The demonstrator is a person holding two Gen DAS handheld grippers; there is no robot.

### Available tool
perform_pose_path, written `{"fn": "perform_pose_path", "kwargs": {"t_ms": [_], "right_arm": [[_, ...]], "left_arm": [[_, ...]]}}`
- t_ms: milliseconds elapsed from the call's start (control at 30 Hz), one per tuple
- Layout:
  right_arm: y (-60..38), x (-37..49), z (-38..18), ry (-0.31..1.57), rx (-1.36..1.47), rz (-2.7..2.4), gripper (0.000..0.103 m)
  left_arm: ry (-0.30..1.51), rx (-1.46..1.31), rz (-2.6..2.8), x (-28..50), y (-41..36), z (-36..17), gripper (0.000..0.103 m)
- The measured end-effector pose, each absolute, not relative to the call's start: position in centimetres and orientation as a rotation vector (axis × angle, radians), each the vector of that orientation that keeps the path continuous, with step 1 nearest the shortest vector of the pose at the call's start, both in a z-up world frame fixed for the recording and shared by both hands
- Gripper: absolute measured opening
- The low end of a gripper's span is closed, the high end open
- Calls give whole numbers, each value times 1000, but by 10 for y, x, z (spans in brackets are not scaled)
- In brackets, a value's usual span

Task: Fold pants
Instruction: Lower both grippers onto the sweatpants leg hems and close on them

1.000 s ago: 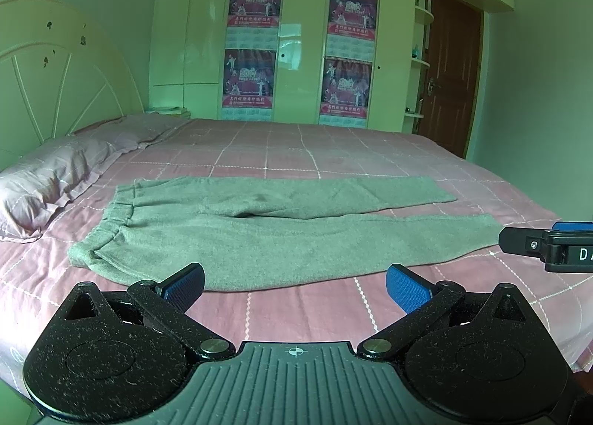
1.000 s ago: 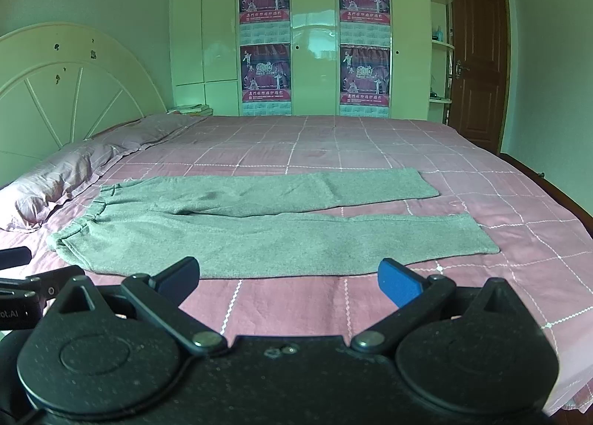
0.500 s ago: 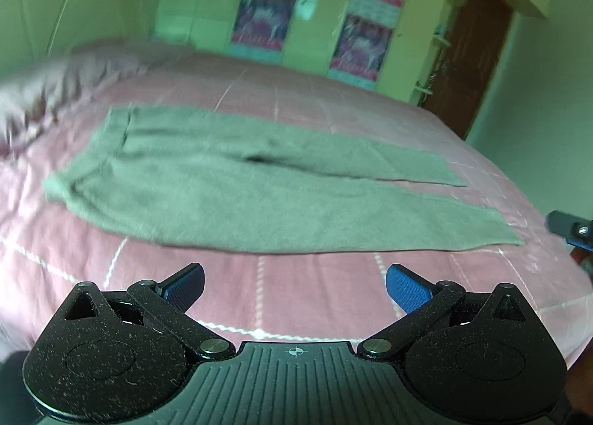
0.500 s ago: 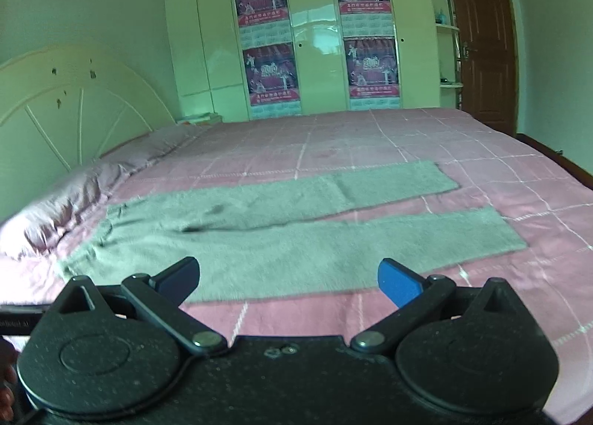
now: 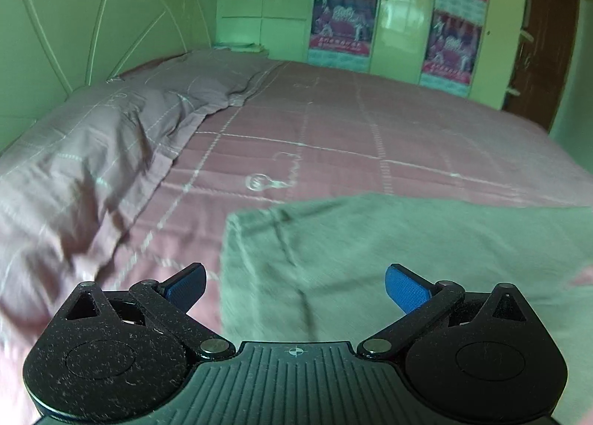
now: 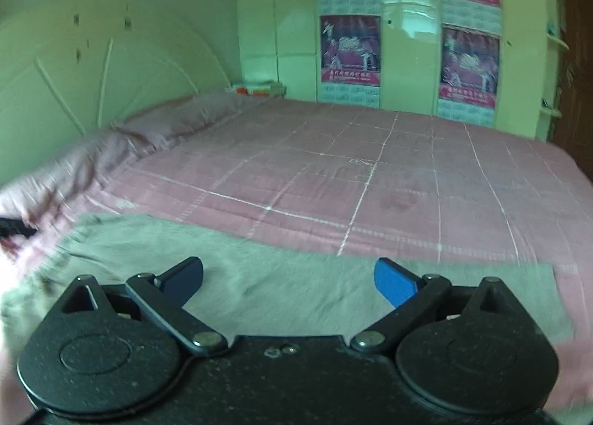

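Observation:
Grey-green pants (image 5: 389, 247) lie flat on the pink checked bed (image 5: 352, 135). In the left wrist view the waistband end is right in front of me, its left edge running down toward my fingers. My left gripper (image 5: 294, 289) is open and empty, low over the waistband. In the right wrist view a long stretch of the pants (image 6: 289, 276) lies across the bottom, its right end near the frame's right side. My right gripper (image 6: 289, 282) is open and empty, just above the fabric.
Pink pillows (image 5: 92, 150) lie to the left by the pale headboard (image 5: 96, 17). A wardrobe with posters (image 6: 407, 35) stands behind the bed. A brown door (image 5: 541, 43) is at the far right. A dark tip of the other gripper (image 6: 15, 228) shows at the left edge.
Both grippers have moved forward and down, close over the pants; the left now faces the waistband end near the pillows. Both stay open and empty. The pants have not moved.

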State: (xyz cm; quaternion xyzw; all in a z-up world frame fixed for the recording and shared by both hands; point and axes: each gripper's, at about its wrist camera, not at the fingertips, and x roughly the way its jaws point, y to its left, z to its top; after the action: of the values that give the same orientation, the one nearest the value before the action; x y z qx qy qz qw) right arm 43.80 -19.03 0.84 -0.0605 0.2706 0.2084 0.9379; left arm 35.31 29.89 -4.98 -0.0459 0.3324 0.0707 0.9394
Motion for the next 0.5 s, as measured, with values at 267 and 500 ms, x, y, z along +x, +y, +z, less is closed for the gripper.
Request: {"fn": "perform_pose_path", "kwargs": {"t_ms": [267,500], "right_arm": [[-110,543,-68,676,-451,570,56],[-103,598,-102,743,-397,595,46]], "left_arm": [[769,-26,100,453,344,-107,75],[770,-20,15,484,357,-122,75]]}}
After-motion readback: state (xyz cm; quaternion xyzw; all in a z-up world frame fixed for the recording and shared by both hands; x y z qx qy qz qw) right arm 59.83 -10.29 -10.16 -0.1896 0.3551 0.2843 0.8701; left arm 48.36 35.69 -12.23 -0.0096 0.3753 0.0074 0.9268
